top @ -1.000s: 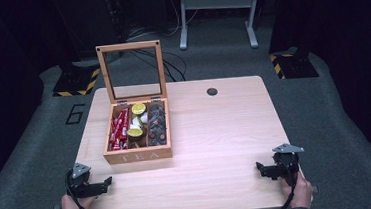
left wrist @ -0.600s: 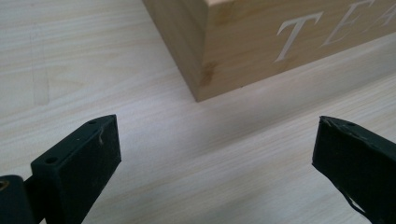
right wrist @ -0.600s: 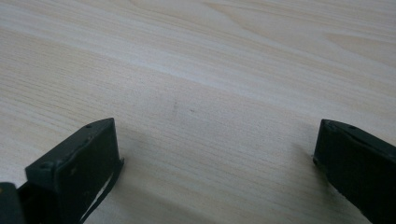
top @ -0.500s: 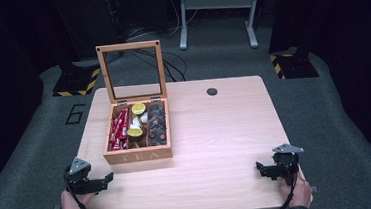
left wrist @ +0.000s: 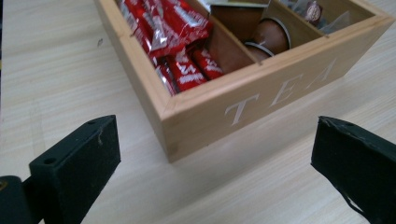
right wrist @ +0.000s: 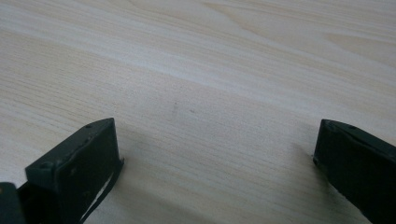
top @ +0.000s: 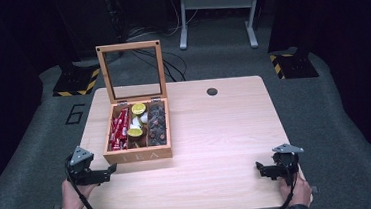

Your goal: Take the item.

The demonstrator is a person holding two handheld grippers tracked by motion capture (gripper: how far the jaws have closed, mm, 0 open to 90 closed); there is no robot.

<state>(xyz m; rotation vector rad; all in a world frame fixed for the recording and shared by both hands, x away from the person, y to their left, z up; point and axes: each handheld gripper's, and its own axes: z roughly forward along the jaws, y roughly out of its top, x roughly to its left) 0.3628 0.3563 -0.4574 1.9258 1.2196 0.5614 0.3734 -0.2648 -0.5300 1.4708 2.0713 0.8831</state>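
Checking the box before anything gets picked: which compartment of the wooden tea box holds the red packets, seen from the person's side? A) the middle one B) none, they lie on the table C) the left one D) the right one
C: the red packets fill the left compartment of the tea box, nearest the left claw.

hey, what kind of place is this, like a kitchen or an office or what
Most likely a lab or recording studio, not a kitchen. A lone wooden table stands on grey carpet in a dark room, with cables trailing on the floor, yellow-and-black hazard tape beside equipment bases, and a metal stand behind.
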